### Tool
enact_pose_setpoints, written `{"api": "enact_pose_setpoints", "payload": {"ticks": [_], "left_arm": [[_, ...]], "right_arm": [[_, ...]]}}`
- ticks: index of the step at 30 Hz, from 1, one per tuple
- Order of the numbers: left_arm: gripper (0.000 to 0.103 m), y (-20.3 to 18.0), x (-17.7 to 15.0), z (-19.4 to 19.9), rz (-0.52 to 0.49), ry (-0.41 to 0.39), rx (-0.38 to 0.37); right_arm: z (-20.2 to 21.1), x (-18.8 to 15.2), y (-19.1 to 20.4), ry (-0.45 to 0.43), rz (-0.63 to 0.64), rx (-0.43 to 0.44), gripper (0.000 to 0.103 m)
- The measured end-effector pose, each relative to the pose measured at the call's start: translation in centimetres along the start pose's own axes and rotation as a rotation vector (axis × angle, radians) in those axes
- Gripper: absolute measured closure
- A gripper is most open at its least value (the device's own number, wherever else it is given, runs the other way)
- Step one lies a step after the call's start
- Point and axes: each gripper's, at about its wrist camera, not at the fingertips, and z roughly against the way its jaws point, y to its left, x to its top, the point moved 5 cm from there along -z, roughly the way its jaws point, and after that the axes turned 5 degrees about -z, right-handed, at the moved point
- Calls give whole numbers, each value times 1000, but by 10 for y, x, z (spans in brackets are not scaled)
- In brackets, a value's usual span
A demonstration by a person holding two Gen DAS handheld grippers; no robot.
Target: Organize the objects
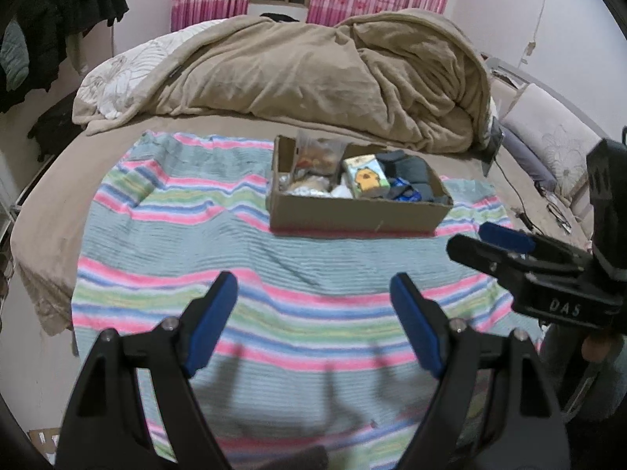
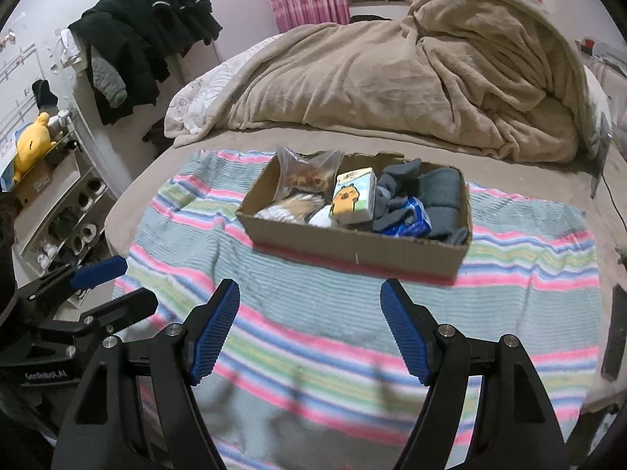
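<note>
Two grippers hover over the striped blanket (image 2: 313, 333): the left gripper (image 1: 313, 313) and the right gripper (image 2: 309, 313), both spread wide and holding nothing. Farther on, a cardboard box (image 2: 352, 250) rests on the blanket, packed with a tissue pack (image 2: 352, 199), grey socks (image 2: 439, 199) and a snack bag (image 2: 309, 174). Beyond lies a rumpled beige comforter (image 2: 411, 78).

A shallow, open brown cardboard box (image 2: 354, 250) sits on a striped pastel towel (image 2: 313, 337) spread over the bed. Inside, a clear plastic bag of snacks (image 2: 307, 174) stands at the left, a tissue pack printed with a yellow cartoon animal (image 2: 352, 199) leans mid-box, and grey socks (image 2: 439, 199) with a blue packet (image 2: 409, 221) fill the right end.
</note>
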Motion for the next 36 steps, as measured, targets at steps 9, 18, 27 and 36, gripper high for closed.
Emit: {"api": "enact_pose_setpoints", "payload": {"ticks": [9,18,27,36], "left_arm": [[21,-23,-19,14,-60,24,-2],[17,-32,-16,29,-92,-11,30],[11,-32,-15,33,-93,-18,38],[11,-31,-16,31,-97,-13,31]], "right_arm": [[27,-33,3,-8,-20,-23,26],[43,-36,-2,-41,-38,-35,26],[48,-34,-9,-51,-45,-43,26],[46,-34,-11,-45,-48,-51,26]]}}
